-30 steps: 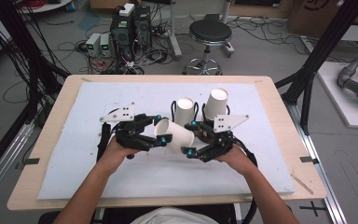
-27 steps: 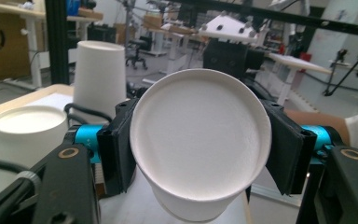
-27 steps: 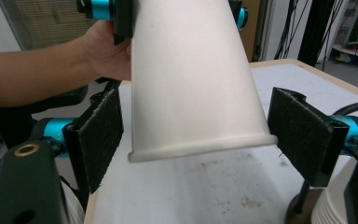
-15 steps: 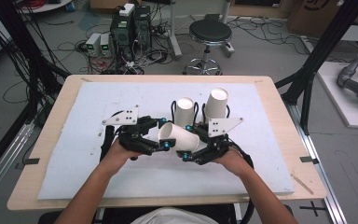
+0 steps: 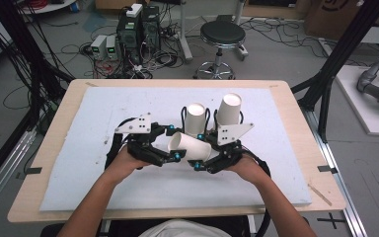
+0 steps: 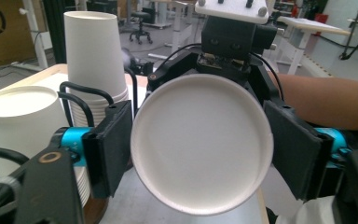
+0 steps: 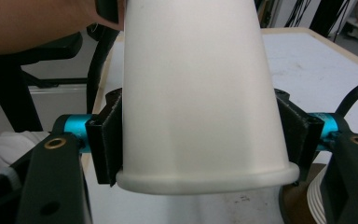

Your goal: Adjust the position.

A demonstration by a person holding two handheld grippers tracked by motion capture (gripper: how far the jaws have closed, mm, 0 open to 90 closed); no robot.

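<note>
- My right tool (image 5: 201, 160) has its jaws pressed on both sides of a white paper cup (image 5: 190, 147), gripping it near the rim; in the right gripper view the cup (image 7: 200, 93) runs away from the camera, rim nearest, with a black pad tight against each side
- My left tool (image 5: 171, 144) reaches in from the other side with the cup's closed base between its jaws; in the left gripper view the round base (image 6: 200, 142) faces the camera, the left pad looks to be touching it, and at the right pad I cannot tell contact from a thin gap
- I therefore cannot say for certain whether the left tool is gripping or only bracketing the cup
- In the high view the cup lies on its side, lifted above the bench (image 5: 281, 94), spanning the space between the two tools near the middle of the white mat (image 5: 103, 108)
- Just behind the held cup stand two stacks of upside-down white cups: a shorter stack (image 5: 196, 118) and a taller stack (image 5: 229, 109) to its right, close together
- In the left gripper view the same stacks sit at the left, the taller stack (image 6: 95, 56) behind the shorter stack (image 6: 21, 121)
- My hands hold the tools from below, the left hand (image 5: 123, 165) and right hand (image 5: 249, 168) both over the mat
- Past the bench, on the floor, I see a black stool (image 5: 222, 37) and some electronics boxes (image 5: 135, 27) among loose cables
</note>
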